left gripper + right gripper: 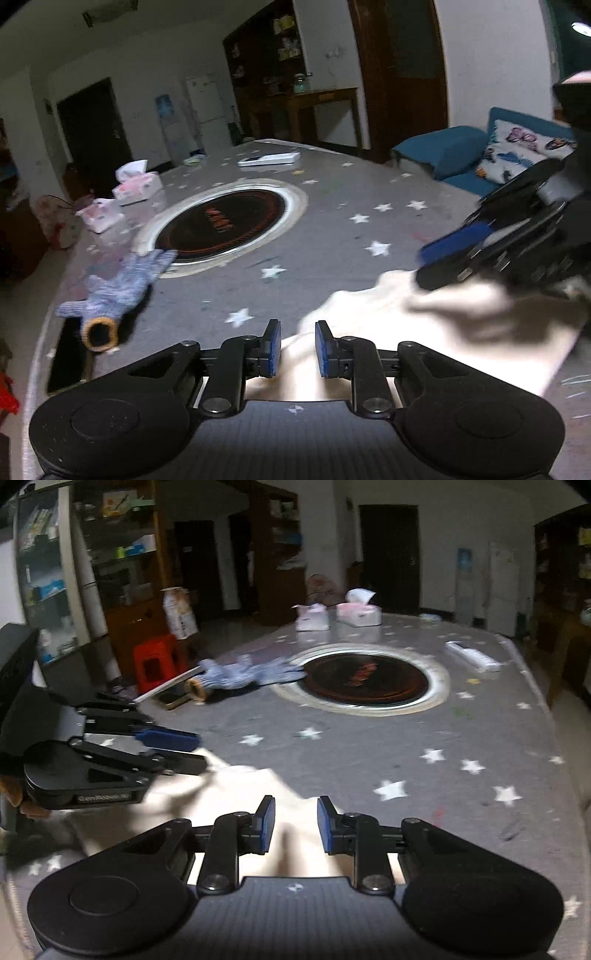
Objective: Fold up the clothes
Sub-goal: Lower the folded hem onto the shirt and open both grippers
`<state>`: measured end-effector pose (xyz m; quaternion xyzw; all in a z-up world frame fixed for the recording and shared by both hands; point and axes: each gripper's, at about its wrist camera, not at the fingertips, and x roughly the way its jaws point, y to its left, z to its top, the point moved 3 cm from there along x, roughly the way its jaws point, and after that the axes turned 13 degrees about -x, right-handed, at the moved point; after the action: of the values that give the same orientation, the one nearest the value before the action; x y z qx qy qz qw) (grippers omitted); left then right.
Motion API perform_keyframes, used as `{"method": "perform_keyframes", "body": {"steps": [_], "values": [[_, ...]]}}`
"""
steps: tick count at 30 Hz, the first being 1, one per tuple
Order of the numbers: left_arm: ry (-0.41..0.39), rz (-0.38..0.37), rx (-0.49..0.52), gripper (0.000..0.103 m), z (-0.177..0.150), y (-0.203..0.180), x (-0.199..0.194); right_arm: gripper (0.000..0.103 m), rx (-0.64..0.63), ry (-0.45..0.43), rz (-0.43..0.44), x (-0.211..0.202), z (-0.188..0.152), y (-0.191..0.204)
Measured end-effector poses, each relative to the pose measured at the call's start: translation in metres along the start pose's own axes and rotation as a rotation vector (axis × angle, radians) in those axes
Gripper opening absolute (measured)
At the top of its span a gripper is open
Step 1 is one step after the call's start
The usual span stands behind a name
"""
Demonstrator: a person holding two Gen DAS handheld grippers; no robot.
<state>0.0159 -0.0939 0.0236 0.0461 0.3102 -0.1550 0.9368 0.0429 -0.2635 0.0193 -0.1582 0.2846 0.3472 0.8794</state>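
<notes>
The cream cloth (424, 332) lay flat on the near edge of the star-print counter (332, 236), under both claws. Left claw (297, 349) hung over it w/ jaws a narrow gap apart, nothing pinched; right claw (295, 825) was the same, empty. Cloth looked thin, soft & light, so prob. floppy and apt to slide on the smooth cover. Best hold, imo: pinch two corners or one hem edge, not the middle. A knit glove (118, 288) lay well apart.

cream cloth (424, 321) near edge hidden | phone (68, 360) half cut off
</notes>
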Motion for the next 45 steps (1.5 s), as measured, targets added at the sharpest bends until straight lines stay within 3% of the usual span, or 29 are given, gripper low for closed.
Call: {"method": "perform_keyframes", "body": {"steps": [8,20,30,33,39,45], "values": [[0.070,-0.023,0.007,0.020,0.000,-0.012,0.030,0.017,0.068,0.057,0.008,0.033,-0.009,-0.006],[0.081,0.003,0.016,0.022,0.000,-0.011,0.037,0.017,0.023,0.057,-0.032,-0.005,-0.028,0.005],[0.080,0.015,0.026,0.022,-0.001,-0.013,0.038,0.017,0.123,0.041,-0.098,-0.025,-0.053,-0.015],[0.079,0.018,0.029,0.023,-0.001,-0.013,0.036,0.017,0.180,0.020,-0.103,-0.034,-0.055,-0.027],[0.048,-0.001,0.014,0.023,-0.001,-0.020,0.017,0.018,0.154,0.012,-0.158,-0.066,-0.058,-0.038],[0.004,-0.084,0.057,0.023,-0.013,-0.052,-0.022,0.018,0.034,0.018,-0.116,-0.083,-0.059,-0.004]]}}
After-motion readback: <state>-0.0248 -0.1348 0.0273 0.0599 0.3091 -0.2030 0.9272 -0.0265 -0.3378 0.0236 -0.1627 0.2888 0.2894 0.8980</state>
